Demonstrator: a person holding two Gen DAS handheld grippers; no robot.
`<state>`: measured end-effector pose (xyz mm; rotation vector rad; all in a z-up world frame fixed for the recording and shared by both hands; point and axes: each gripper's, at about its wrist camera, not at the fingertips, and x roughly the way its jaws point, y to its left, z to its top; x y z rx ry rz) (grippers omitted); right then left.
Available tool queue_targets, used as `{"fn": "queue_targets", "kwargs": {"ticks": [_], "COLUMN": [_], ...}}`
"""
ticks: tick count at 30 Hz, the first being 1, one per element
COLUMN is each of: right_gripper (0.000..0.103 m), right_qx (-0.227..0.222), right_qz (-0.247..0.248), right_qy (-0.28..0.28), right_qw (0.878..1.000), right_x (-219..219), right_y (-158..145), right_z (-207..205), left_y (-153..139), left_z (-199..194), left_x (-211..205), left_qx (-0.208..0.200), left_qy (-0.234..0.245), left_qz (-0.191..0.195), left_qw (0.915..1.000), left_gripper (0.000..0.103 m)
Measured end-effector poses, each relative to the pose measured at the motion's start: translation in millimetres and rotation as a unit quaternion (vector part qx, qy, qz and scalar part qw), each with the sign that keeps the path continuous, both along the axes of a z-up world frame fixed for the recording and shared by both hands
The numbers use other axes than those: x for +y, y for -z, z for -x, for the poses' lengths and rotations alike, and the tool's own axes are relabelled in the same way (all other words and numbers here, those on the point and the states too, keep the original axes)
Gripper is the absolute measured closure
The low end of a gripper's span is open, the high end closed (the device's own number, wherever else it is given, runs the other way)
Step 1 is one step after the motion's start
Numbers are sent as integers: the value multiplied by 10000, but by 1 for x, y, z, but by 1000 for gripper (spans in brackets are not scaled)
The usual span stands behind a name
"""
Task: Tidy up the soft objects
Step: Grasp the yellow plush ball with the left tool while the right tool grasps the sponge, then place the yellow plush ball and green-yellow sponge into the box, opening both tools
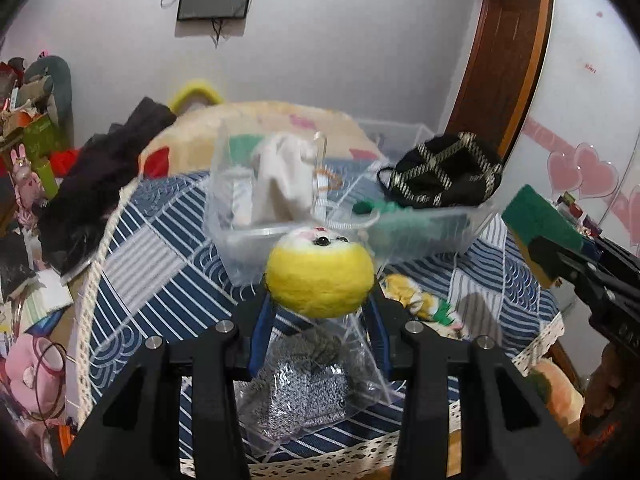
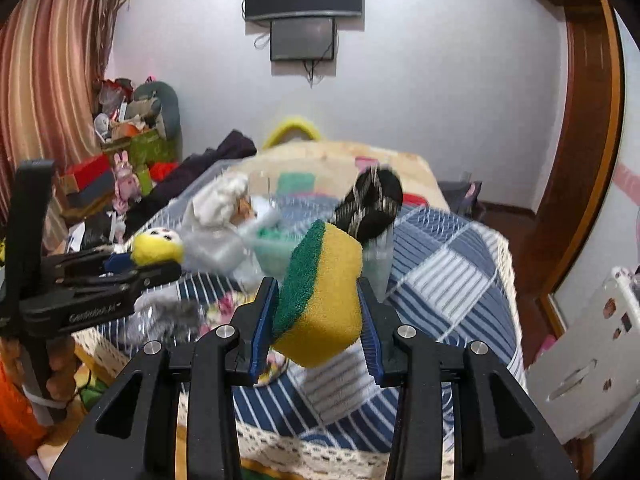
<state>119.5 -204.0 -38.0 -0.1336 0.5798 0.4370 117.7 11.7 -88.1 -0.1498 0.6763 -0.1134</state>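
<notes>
My left gripper is shut on a yellow plush toy with a white face, held above the blue patterned table and just in front of a clear plastic bin. The bin holds a white cloth, a green item and a black pouch on its right rim. My right gripper is shut on a yellow sponge with a green scrub side, held above the table. The left gripper with the plush toy shows at the left of the right wrist view.
A clear bag of grey material lies on the table below the left gripper. A small yellow and green soft item lies to its right. Clutter and boxes stand at the left. A bed is behind the table.
</notes>
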Motion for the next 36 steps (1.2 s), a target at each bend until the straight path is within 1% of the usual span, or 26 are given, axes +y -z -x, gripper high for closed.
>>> {"fn": "queue_targets", "kwargs": {"ticks": [3, 8, 11, 15, 19, 24, 30, 36], "right_gripper": [68, 68, 68, 68, 68, 68, 68, 67], "right_qx": [-267, -524, -612, -627, -587, -383, -35, 224], "right_qz": [-96, -165, -263, -267, -274, -273, -201, -16], "right_qy": [54, 21, -18, -64, -70, -23, -9, -96], "right_qw": [9996, 9985, 9978, 9977, 9979, 9989, 9998, 9997], "right_x": [1, 6, 10, 19, 28, 40, 50, 54], "right_y": [-10, -25, -32, -34, -31, -19, 3, 19], "right_z": [-3, -8, -14, -23, -39, -61, -82, -89], "left_y": [-15, -36, -44, -51, -44, -21, -2, 5], "left_z": [3, -6, -13, -27, -47, -72, -92, -93], "left_x": [3, 5, 4, 0, -1, 3, 2, -3], "left_qx": [-230, -498, -603, -677, -582, -207, 43, 88], "left_qy": [-10, -19, 9, 40, 84, 73, 167, 173], "left_qz": [-14, -28, -16, 2, 133, 332, 360, 222], "left_qw": [9997, 9988, 9982, 9977, 9982, 9992, 9992, 9996], "left_gripper": [61, 61, 61, 61, 61, 61, 61, 60]}}
